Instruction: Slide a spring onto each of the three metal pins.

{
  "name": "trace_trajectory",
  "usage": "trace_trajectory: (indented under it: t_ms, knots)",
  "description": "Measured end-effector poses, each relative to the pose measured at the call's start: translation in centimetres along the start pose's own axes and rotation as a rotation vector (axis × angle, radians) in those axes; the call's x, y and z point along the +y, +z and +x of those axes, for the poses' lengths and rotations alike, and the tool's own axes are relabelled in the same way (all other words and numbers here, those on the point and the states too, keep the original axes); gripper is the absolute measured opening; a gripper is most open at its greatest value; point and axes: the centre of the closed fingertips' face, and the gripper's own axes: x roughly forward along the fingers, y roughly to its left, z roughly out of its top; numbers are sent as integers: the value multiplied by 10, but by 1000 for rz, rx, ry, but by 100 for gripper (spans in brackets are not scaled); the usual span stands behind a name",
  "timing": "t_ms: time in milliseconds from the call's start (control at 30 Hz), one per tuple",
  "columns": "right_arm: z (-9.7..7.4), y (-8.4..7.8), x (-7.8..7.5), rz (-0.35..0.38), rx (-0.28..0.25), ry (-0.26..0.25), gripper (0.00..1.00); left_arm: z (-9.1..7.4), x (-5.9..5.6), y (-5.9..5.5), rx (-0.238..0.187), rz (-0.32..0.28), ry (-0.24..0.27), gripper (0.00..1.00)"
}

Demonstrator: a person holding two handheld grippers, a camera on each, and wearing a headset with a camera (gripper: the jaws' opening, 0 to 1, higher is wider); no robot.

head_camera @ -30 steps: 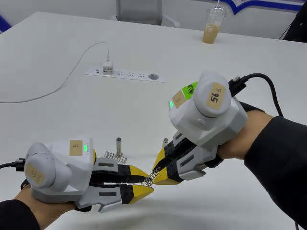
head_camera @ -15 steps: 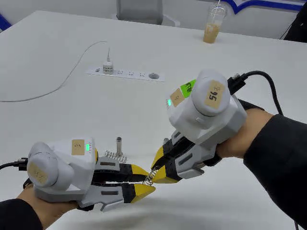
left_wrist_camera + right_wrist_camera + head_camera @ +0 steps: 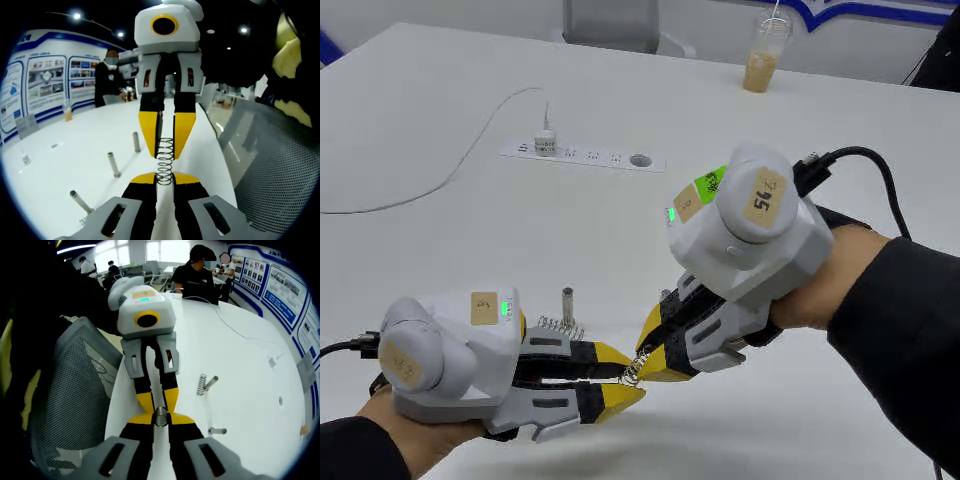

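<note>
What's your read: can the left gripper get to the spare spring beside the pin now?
Probably not yet: the left gripper is shut on the held spring, shared with the right gripper. The spare spring lies close by the pin, nothing between.

Right gripper [image 3: 647, 362], tan sticker [image 3: 766, 197] on round end cap: handwritten "56".
Right gripper, small tan label [image 3: 692, 206] beside green patch: print too small to read.
Left gripper [image 3: 626, 384], tan sticker [image 3: 484, 307] on housing: mark illegible.
Wall posters [image 3: 47, 75]: text illegible.
</note>
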Motion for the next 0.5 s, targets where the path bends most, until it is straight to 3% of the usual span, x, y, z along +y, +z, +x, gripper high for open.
trace_trajectory:
  t_ms: [500]
  knots:
    - [-5, -2, -5, 6, 7, -18, 12, -1, 2, 1, 1, -11, 16, 21]
